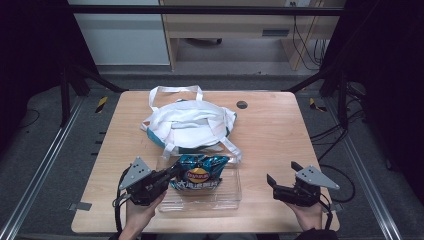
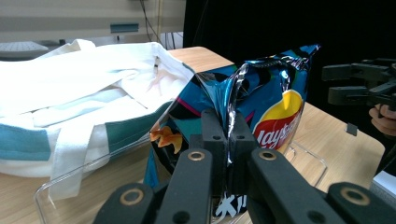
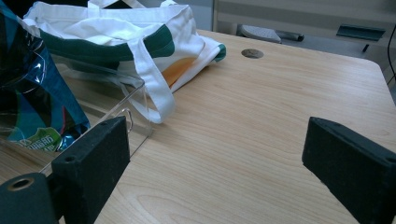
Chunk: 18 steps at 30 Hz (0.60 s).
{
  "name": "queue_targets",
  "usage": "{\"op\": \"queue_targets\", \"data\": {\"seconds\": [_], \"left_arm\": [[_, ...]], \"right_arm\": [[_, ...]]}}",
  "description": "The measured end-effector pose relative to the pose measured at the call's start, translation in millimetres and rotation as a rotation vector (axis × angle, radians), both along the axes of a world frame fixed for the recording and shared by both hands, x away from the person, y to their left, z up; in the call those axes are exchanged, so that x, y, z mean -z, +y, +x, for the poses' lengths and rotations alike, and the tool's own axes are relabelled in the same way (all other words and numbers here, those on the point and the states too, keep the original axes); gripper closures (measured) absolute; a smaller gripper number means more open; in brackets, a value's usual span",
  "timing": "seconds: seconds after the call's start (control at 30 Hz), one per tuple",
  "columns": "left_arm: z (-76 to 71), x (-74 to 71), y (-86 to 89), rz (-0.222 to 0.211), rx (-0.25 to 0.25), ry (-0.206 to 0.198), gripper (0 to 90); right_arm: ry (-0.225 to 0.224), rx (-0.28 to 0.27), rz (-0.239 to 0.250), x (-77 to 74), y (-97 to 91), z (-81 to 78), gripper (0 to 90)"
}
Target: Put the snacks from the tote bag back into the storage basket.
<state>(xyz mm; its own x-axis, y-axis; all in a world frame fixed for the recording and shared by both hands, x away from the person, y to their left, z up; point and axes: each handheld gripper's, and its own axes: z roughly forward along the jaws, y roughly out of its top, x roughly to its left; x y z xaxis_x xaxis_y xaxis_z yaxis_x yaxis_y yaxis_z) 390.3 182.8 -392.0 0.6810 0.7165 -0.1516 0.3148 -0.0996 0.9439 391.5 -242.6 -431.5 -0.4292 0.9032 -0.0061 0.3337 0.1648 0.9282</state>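
Note:
A blue crisp bag (image 1: 200,175) (image 2: 271,102) sits in a clear plastic tray (image 1: 235,195) near the table's front edge. My left gripper (image 1: 176,171) (image 2: 228,140) is shut on the bag's crimped left edge, its jaws pinching the foil. The bag (image 3: 28,98) also shows at the left of the right gripper view, behind the tray's clear wall (image 3: 135,100). My right gripper (image 1: 281,175) (image 3: 215,154) rests open over bare wood at the front right, well apart from the tray, with nothing between its jaws.
A white cloth tote bag (image 1: 187,125) (image 2: 70,88) (image 3: 121,32) with teal trim and loose straps lies just behind the tray, one strap draped toward it. A round grommet hole (image 1: 242,104) (image 3: 252,53) sits in the wooden table (image 1: 270,135) at the back right.

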Motion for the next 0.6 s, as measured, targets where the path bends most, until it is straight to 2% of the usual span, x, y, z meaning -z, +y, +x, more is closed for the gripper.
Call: {"op": "queue_targets", "data": {"seconds": [0.37, 0.6], "left_arm": [[8.3, -1.1, 1.6, -0.007, -0.035, 0.036, 87.9], [11.6, -1.4, 1.0, 0.0, -0.047, 0.027, 87.2]], "right_arm": [[0.002, 0.002, -0.007, 0.3, 0.4, 0.9, 7.8], [0.004, 0.002, -0.007, 0.5, 0.6, 1.2, 7.8]]}}
